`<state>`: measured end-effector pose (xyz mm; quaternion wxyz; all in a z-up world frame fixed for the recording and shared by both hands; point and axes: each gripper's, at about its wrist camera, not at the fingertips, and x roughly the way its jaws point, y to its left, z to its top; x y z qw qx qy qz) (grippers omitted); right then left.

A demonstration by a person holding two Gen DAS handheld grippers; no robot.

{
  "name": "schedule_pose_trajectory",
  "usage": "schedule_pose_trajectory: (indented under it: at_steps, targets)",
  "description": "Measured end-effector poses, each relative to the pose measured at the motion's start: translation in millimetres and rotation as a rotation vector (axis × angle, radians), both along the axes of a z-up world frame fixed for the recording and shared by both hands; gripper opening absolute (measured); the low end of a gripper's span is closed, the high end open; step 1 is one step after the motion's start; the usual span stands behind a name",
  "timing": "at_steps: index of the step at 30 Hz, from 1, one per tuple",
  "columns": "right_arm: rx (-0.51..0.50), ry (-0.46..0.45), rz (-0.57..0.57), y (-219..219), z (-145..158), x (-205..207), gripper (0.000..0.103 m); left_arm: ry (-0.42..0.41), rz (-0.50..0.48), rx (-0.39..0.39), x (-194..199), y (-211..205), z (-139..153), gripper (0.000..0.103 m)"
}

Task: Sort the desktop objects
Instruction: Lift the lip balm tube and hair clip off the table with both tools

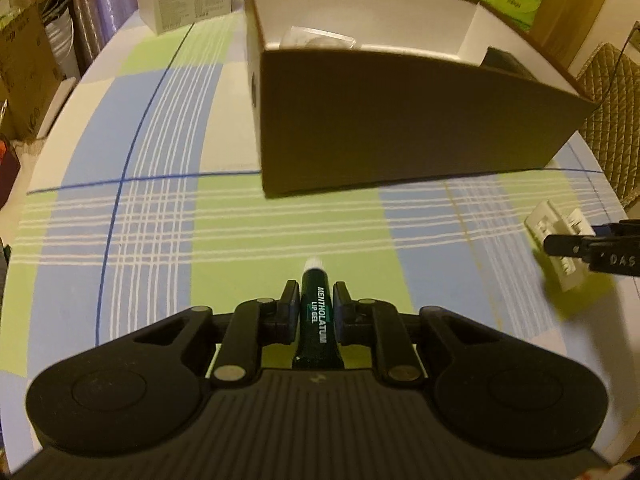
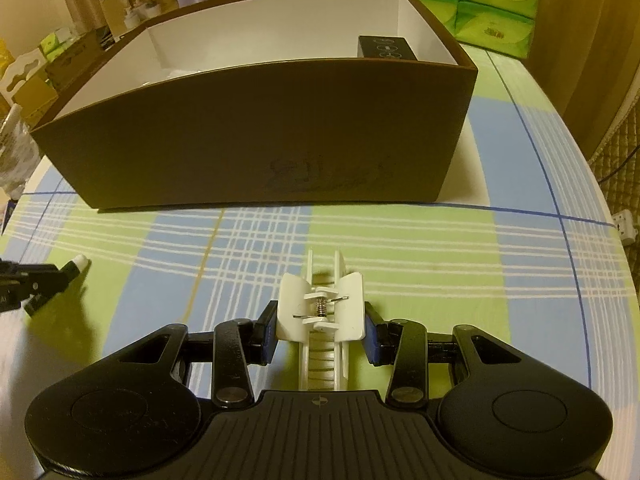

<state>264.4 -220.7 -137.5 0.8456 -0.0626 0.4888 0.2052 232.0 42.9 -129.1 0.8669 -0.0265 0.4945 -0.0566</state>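
my left tool (image 1: 316,312) pinches the lip gel tube (image 1: 318,316); my right tool (image 2: 320,334) seemingly clamps the hair clip (image 2: 321,312), both bound for the far box (image 2: 256,136).

Counted on the checked tablecloth

One brown box (image 2: 256,136), one lip gel tube (image 1: 318,312), one white hair clip (image 2: 322,312) and two grippers are seen; one black item (image 2: 386,48) is counted inside the box.

Checked tablecloth (image 2: 420,240) on table; brown box (image 2: 260,136) on it, perhaps flat.
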Motion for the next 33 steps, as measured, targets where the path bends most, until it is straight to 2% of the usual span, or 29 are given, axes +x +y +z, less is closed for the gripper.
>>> schedule_pose_trajectory:
  at_steps: [3, 5, 10, 12, 15, 17, 18, 24, 28, 33]
  targets:
    - [0.006, -0.003, 0.008, 0, 1, -3, 0.038, -0.019, -0.001, 0.005, -2, -4, 7, 0.013]
    - [0.009, -0.005, 0.014, 0, 3, -5, 0.038, -0.028, 0.002, 0.009, -5, -6, 11, 0.004]
    - [0.035, -0.008, 0.032, 1, 11, -9, 0.038, -0.048, 0.007, 0.008, -9, -7, 20, 0.004]
    - [0.033, -0.011, 0.041, 2, 13, -11, 0.038, -0.032, 0.013, 0.014, -9, -5, 17, 0.004]
    - [0.036, -0.01, 0.044, 3, 14, -14, 0.038, -0.013, 0.025, 0.011, -11, -2, 11, 0.008]
    - [0.034, -0.009, 0.045, 2, 14, -16, 0.038, -0.007, 0.02, 0.032, -11, -2, 7, 0.022]
    - [0.034, -0.007, 0.044, 1, 14, -16, 0.038, -0.004, 0.018, 0.04, -11, -2, 4, 0.024]
    - [0.027, -0.003, 0.026, -5, 12, -17, 0.038, -0.006, 0.021, 0.054, -4, 8, -2, 0.024]
    - [0.027, 0.0, 0.009, -9, 12, -16, 0.038, -0.004, 0.008, 0.105, 2, 15, -6, 0.024]
    - [0.025, 0.004, -0.006, -12, 11, -16, 0.038, 0.018, -0.048, 0.081, 8, 24, -10, 0.024]
